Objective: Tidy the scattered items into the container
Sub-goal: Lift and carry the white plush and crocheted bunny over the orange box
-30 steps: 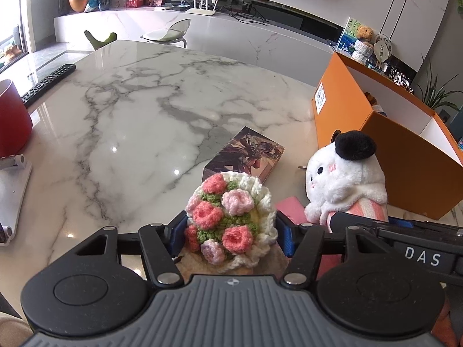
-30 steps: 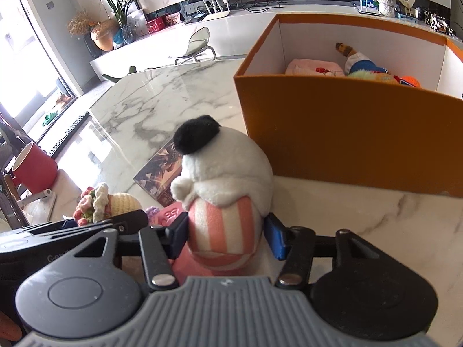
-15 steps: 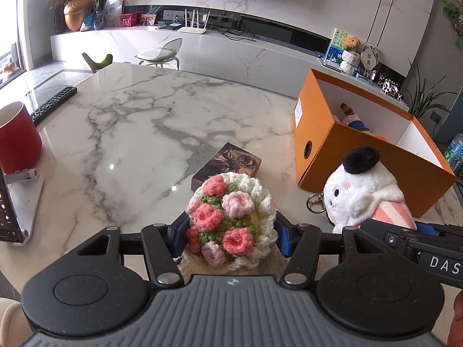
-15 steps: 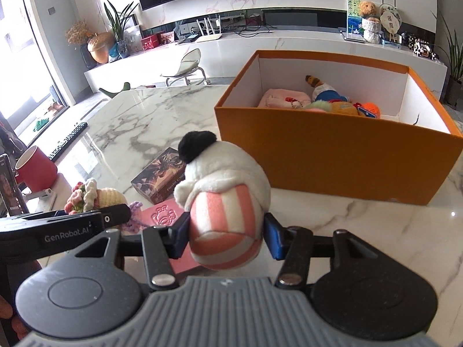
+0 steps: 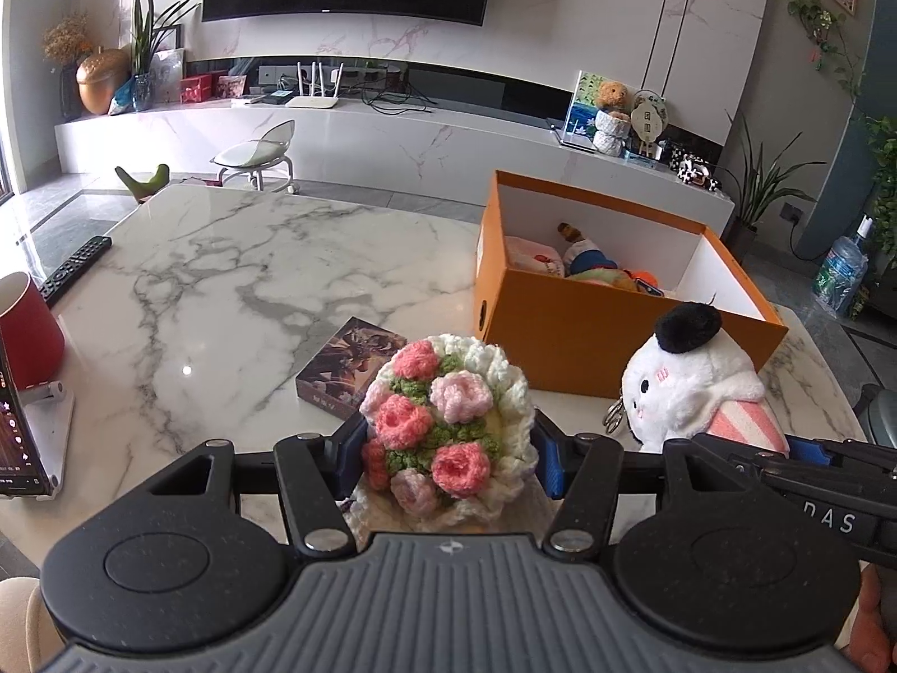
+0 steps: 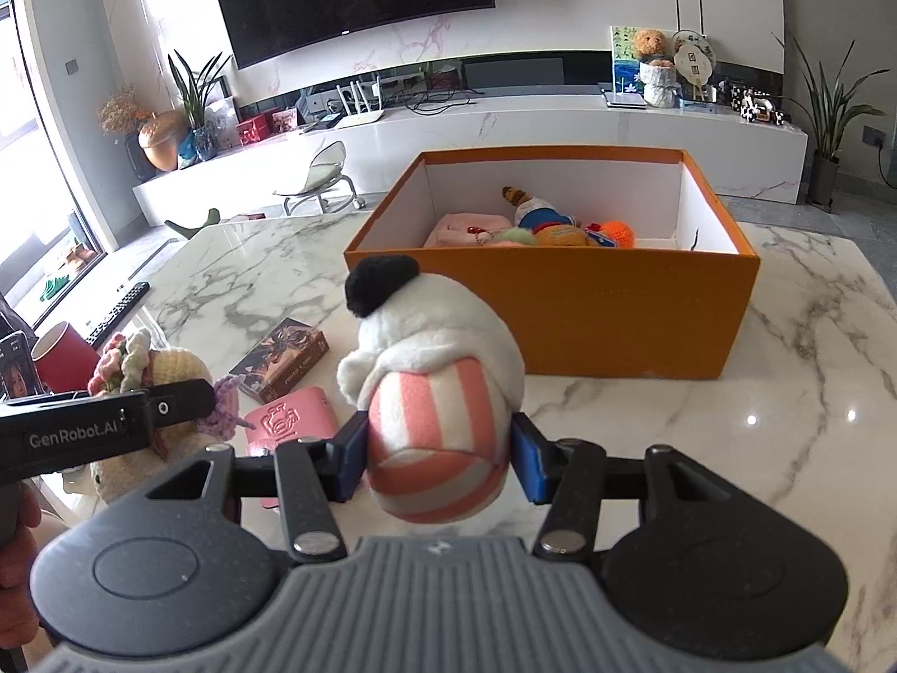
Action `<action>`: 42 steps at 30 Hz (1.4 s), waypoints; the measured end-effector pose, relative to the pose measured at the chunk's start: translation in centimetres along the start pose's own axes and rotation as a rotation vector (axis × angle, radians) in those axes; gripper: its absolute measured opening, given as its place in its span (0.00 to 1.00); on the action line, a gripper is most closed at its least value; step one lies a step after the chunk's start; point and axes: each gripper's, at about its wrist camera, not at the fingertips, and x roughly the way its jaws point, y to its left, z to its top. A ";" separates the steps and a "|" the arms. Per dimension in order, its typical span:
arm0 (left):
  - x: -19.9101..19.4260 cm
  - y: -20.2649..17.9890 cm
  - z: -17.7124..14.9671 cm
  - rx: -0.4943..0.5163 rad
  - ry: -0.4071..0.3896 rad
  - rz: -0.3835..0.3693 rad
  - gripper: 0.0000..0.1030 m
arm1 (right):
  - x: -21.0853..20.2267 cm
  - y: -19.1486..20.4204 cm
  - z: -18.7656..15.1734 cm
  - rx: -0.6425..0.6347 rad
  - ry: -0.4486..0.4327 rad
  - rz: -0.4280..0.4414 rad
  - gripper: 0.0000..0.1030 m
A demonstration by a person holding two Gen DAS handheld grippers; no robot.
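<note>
My left gripper [image 5: 445,454] is shut on a crocheted flower bouquet [image 5: 443,426] of pink, green and cream yarn, held above the marble table [image 5: 235,291]. My right gripper [image 6: 437,457] is shut on a white plush toy [image 6: 437,370] with a black tuft and a pink-striped bottom, also lifted off the table. That plush [image 5: 695,387] shows at the right of the left wrist view, and the bouquet [image 6: 151,376] at the left of the right wrist view. The orange box [image 6: 588,308] stands just beyond, open-topped, with several soft toys [image 6: 538,224] inside.
On the table lie a dark illustrated box [image 5: 350,373], a pink card holder [image 6: 289,420], a red cup [image 5: 25,336], a remote [image 5: 73,269] and a phone on a stand [image 5: 22,437]. A hand [image 6: 17,549] grips the left tool.
Both grippers have risen with the bouquet and the plush held between their pads, and the view has tilted up. The orange box's inside has come into sight.
</note>
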 end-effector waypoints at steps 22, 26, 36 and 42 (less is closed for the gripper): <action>-2.9 -9.7 0.6 0.159 -0.058 -0.134 0.65 | -9.5 -6.2 -1.3 0.082 -0.118 -0.101 0.54; -3.0 -10.7 0.8 0.177 -0.065 -0.147 0.65 | -10.7 -7.2 -1.3 0.093 -0.141 -0.116 0.54; -3.0 -11.6 1.7 0.204 -0.072 -0.158 0.65 | -11.5 -8.0 -0.5 0.095 -0.158 -0.120 0.54; -2.5 -11.7 3.0 0.208 -0.072 -0.163 0.65 | -11.5 -7.8 0.9 0.067 -0.163 -0.120 0.54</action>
